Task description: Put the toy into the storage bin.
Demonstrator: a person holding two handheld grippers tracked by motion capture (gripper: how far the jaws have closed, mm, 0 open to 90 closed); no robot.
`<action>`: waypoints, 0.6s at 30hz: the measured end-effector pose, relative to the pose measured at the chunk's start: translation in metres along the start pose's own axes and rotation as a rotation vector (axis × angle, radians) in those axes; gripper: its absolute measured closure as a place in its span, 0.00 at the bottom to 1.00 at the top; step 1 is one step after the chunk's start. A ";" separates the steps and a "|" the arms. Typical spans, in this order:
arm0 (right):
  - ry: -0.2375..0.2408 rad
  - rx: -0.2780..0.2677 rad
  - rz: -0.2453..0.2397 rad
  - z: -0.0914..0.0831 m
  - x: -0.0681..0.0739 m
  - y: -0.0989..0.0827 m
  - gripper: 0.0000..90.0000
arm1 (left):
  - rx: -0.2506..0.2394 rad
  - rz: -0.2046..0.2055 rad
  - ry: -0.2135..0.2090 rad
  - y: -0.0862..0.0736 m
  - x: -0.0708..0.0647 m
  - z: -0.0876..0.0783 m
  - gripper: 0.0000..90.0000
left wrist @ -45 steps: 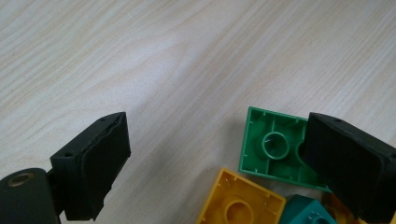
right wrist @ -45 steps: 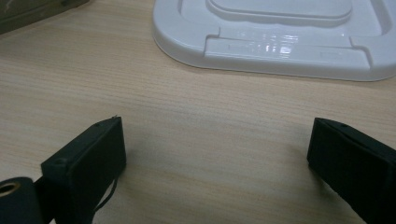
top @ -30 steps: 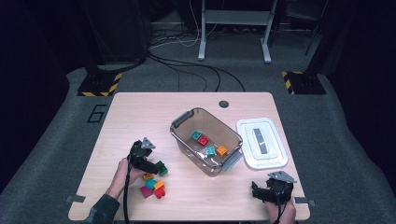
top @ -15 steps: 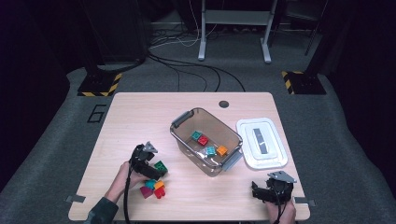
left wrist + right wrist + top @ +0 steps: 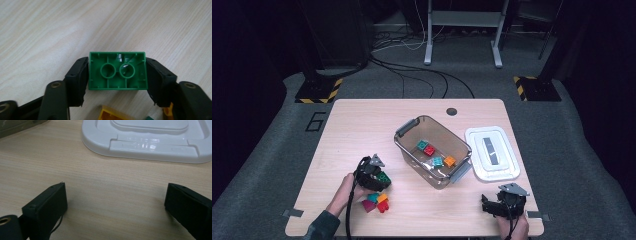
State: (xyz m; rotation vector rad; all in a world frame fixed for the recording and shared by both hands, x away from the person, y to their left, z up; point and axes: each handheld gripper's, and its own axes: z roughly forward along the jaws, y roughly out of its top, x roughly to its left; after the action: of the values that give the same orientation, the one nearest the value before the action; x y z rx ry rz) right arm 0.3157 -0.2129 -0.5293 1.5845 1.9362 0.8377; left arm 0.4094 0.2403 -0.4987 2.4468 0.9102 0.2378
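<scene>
My left gripper [image 5: 379,180] is at the table's front left, and its jaws have just been closing. In the left gripper view the two black pads [image 5: 79,72] press on both short sides of a green brick [image 5: 117,71], which shows its hollow underside. The same green brick [image 5: 384,178] sits just above a small pile of loose bricks [image 5: 377,202]. My right gripper [image 5: 488,205] rests near the front right edge, jaws wide apart over bare wood [image 5: 117,200], nothing between them.
A clear plastic bin [image 5: 406,128] with several coloured bricks stands mid-table. Its white lid [image 5: 492,152] lies flat to the right, just ahead of the right gripper [image 5: 147,140]. A yellow brick [image 5: 112,115] lies under the left jaws.
The left gripper has shifted slightly toward the green brick and its jaws have closed on it. The right gripper has stayed put.
</scene>
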 end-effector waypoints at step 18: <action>0.000 0.000 0.001 0.000 0.000 0.000 0.04 | -0.002 -0.004 -0.003 0.000 0.001 0.002 0.48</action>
State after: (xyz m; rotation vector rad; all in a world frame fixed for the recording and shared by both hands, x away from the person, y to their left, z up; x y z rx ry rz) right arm 0.3157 -0.2128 -0.5293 1.5857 1.9359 0.8377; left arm 0.4105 0.2400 -0.5007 2.4431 0.9128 0.2330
